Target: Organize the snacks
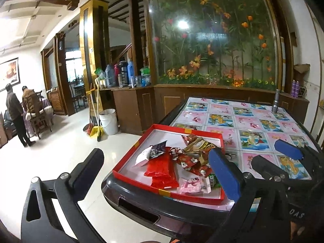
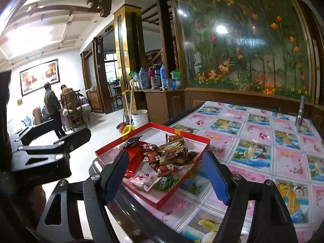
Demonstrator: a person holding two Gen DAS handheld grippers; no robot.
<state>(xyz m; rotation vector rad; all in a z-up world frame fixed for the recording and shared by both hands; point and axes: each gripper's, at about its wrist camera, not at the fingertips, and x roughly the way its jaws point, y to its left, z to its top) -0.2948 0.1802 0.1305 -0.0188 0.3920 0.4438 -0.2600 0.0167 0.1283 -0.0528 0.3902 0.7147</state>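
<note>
At the table's near-left corner sits the red tray with the snacks heaped inside. Both the left gripper and right gripper have fingers spread and empty. Tray's close to the edge, so a clumsy nudge could tip it off.

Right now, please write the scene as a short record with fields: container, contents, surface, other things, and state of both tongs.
container: shallow red tray at the near corner of the table
contents: loose snack packets piled inside, among them a red packet, a pink packet and a green packet
surface: cloth with a cartoon-tile pattern
other things: metal flashlight standing upright at the far side
left tongs: open, holding nothing
right tongs: open, nothing gripped, held near the tray
</note>
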